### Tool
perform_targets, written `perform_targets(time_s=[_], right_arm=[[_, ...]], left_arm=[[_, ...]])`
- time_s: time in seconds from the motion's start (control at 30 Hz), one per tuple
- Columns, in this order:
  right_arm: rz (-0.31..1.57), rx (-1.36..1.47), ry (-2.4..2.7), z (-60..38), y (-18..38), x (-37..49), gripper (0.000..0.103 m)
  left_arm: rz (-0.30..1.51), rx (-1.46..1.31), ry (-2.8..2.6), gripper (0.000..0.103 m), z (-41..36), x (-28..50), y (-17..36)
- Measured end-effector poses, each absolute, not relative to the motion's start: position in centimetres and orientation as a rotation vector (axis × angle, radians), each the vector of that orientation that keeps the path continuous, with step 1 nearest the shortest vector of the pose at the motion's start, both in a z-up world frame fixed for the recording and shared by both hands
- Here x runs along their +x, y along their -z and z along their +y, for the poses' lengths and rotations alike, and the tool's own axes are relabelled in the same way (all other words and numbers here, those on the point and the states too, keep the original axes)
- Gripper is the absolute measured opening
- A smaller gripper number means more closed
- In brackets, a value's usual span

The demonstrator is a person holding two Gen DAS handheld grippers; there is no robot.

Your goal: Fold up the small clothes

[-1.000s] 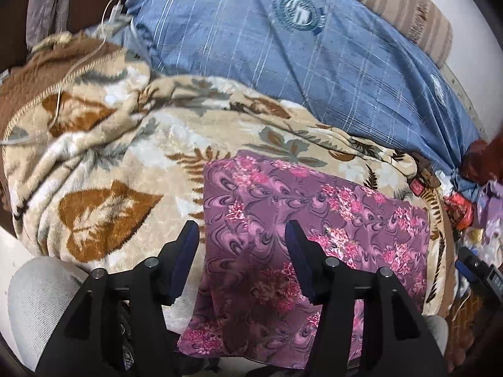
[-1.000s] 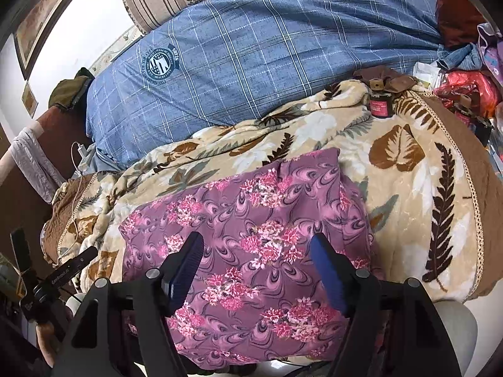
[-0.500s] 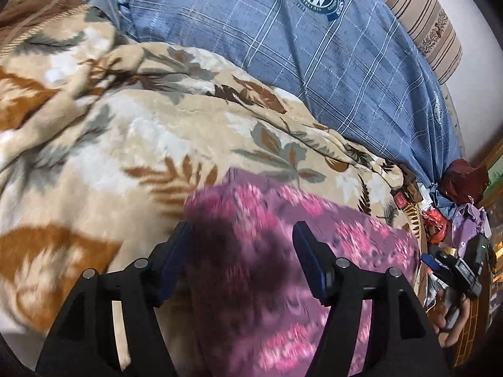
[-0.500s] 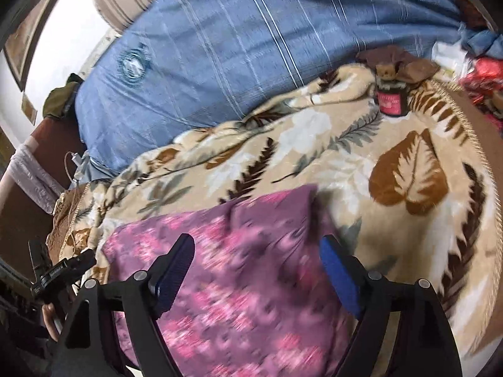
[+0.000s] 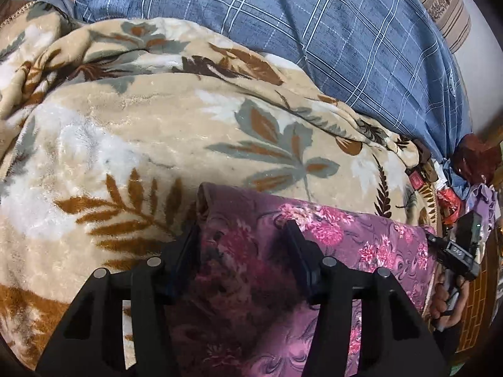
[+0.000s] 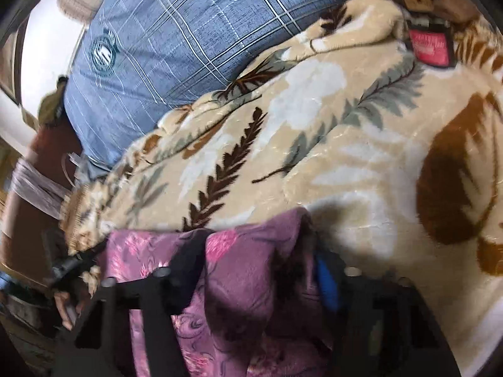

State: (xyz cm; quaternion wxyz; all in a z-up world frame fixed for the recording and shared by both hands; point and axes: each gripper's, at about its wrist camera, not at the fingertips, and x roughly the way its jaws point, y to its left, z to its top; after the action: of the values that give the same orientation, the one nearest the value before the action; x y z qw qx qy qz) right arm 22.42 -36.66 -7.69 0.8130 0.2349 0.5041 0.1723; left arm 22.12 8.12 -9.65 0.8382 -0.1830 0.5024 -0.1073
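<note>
While both jaws close, garment (image 5: 330,235) lies between.

Black gripper (image 5: 242,251) — blue pads, seemingly; 4 screws.

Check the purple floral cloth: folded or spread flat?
Spread mostly flat on the leaf-print blanket; purple floral cloth has only its far corners bunched. Layers underneath: cannot tell.

left gripper (image 5: 242,245) angled down, jaws closing, right gripper (image 6: 257,264) likewise closing
</note>
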Motion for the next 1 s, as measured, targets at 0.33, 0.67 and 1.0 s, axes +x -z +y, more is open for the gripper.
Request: perform_targets(time_s=[0.33, 0.67, 1.0], right_arm=[[0.995, 0.502, -0.341, -37.0, 4.8, 20.4, 0.018], [0.874, 0.418, -0.409, -34.1, -3.1, 22.1, 0.016], [0.913, 0.371, -0.403, -30.4, -2.1, 33.9, 0.016]], left_arm=[[0.952, -0.426, 0.256, 0.013, 9.8, 20.7, 6.6], [0.761, -0.389, 0.209, 0.012, 14.0, 20.1, -1.9], [0.753, -0.401, 0.151, 0.012, 15.5, 29.8, -0.3]])
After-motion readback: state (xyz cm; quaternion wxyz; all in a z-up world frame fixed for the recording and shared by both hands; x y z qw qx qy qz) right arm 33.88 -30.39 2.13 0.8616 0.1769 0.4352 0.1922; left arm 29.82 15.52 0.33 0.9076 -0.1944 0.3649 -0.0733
